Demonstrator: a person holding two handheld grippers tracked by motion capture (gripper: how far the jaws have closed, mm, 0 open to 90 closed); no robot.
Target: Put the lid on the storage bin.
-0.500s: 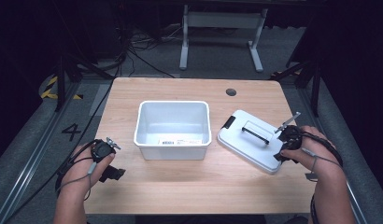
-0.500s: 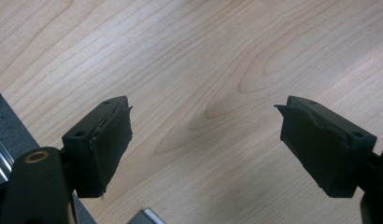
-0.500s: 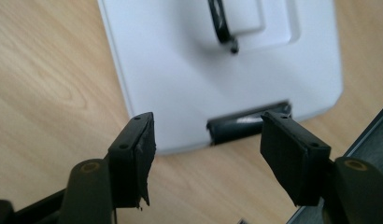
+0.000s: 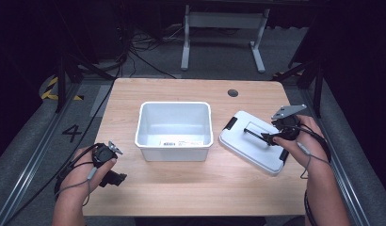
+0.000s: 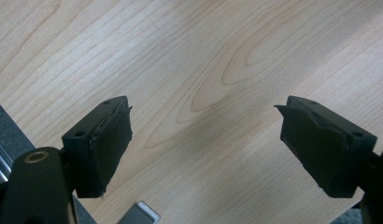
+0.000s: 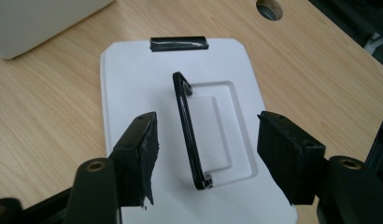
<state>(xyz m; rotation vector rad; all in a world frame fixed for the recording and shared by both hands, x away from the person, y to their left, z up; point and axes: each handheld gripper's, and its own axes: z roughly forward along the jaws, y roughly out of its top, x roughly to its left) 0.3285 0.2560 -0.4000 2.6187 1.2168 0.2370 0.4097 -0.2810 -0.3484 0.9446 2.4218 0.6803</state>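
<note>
— Wood-grain table (image 4: 191,188), pale, and at its near left corner the left gripper (image 4: 116,179) sits in the person's left hand (image 4: 90,169). What do its jaws do?

— In the left gripper view the left gripper (image 5: 206,144) has them spread wide, bare tabletop (image 5: 203,60) between them, nothing held. A small grey piece at the bottom edge is cut off; I cannot tell what it is.

— And the middle?

— White bin (image 4: 174,130), open-topped, with a label on its near wall too small to read. It stands well apart from that gripper.

— To the right?

— White lid (image 4: 250,146) lying flat beside the bin, a black clip at its far end and a black handle (image 4: 254,135) standing up across the middle. Its near corner is hidden under the right hand (image 4: 299,146).

— The right gripper (image 4: 269,137)?

— In its own view the right gripper (image 6: 206,154) has its jaws parted, one on each side of the handle (image 6: 189,135), not touching it. The lid (image 6: 133,74) runs out of the bottom of that view.
</note>
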